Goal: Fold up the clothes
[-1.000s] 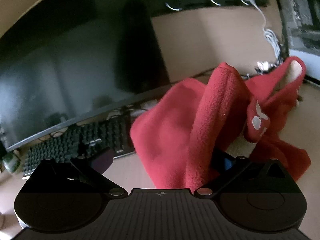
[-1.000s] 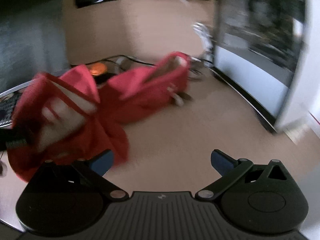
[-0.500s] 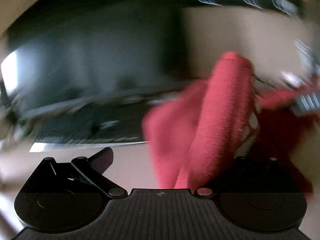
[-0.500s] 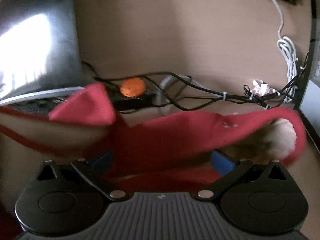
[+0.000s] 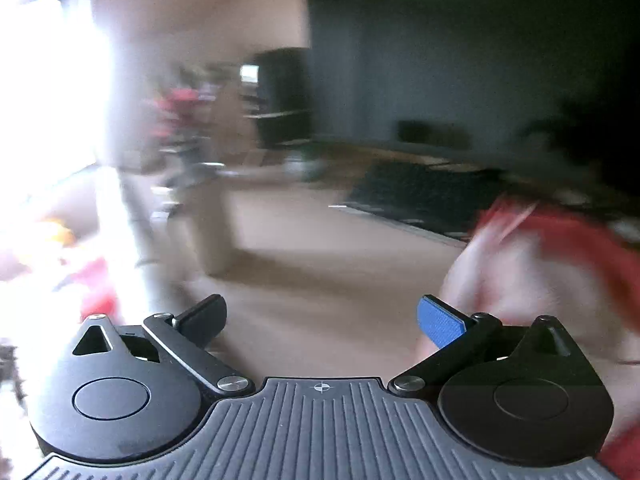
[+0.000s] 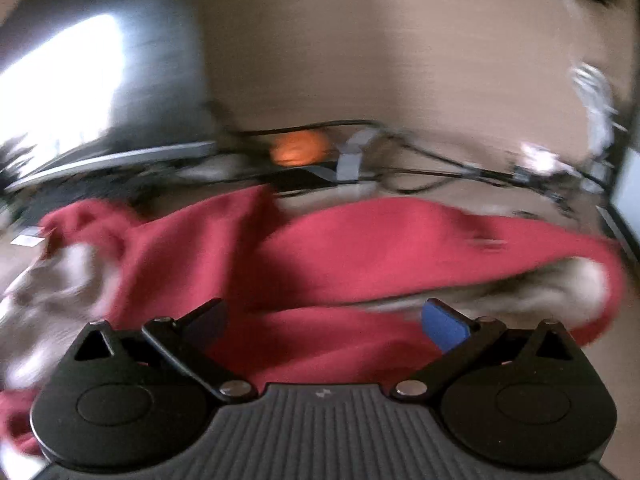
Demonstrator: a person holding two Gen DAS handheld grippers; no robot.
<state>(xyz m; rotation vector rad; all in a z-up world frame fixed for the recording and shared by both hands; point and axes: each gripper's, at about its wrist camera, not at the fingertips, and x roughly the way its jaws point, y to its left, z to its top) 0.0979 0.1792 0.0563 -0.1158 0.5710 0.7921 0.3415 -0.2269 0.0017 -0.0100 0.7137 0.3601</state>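
A red fleece garment (image 6: 344, 256) with a pale lining lies spread across the tan desk, right in front of my right gripper (image 6: 326, 322). That gripper is open, its jaws wide apart just over the near part of the cloth, holding nothing. My left gripper (image 5: 320, 320) is open and empty over bare desk. In the blurred left wrist view the garment (image 5: 552, 264) shows only at the right edge, beside the right finger.
A dark monitor (image 6: 100, 92) and a black keyboard (image 5: 416, 196) stand at the back of the desk (image 5: 304, 264). Cables and an orange object (image 6: 298, 148) lie behind the garment. A bright window (image 5: 48, 100) is at the left of the left wrist view.
My left gripper has let go of the red garment and swung left, away from it. My right gripper has moved in close over the garment, which now lies flatter.
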